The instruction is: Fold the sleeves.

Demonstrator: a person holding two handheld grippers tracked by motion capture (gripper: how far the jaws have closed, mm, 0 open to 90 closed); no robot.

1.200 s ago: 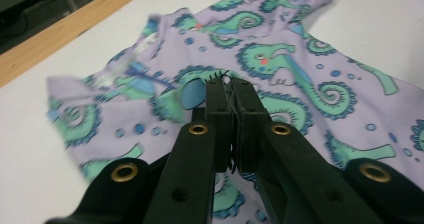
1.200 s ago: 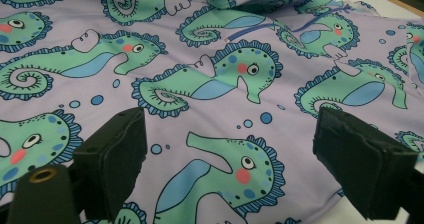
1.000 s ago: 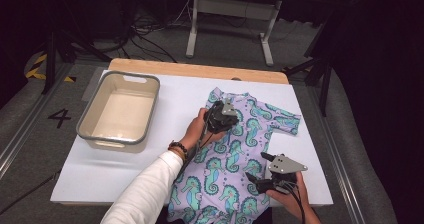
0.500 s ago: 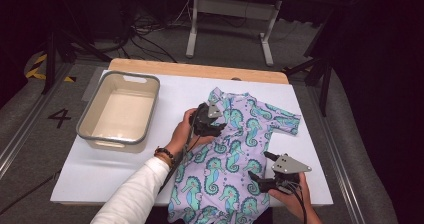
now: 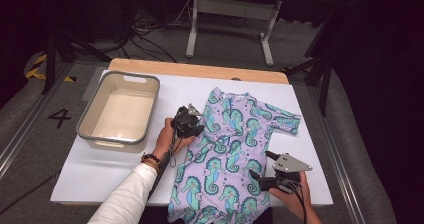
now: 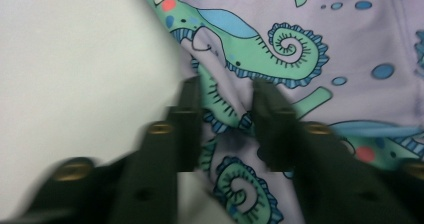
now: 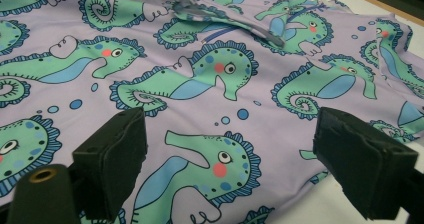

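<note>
While working right of the tub [image 5: 112,140], keep left gripper [image 6: 226,101] fingers, just now closing on a fold of the seahorse shirt [image 5: 235,149] spread on the table [image 5: 100,169], firmly pinched; lift slowly. Keep right gripper [image 5: 261,165] fingers open above near right hem.

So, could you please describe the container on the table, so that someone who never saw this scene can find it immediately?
Start from the white table top; a lilac shirt with seahorses lies across its middle. To the left of the shirt, near the far left corner, stands the tub. It is the one rigid thing there: a rectangular, pale, open tub with a grey rim.
</note>
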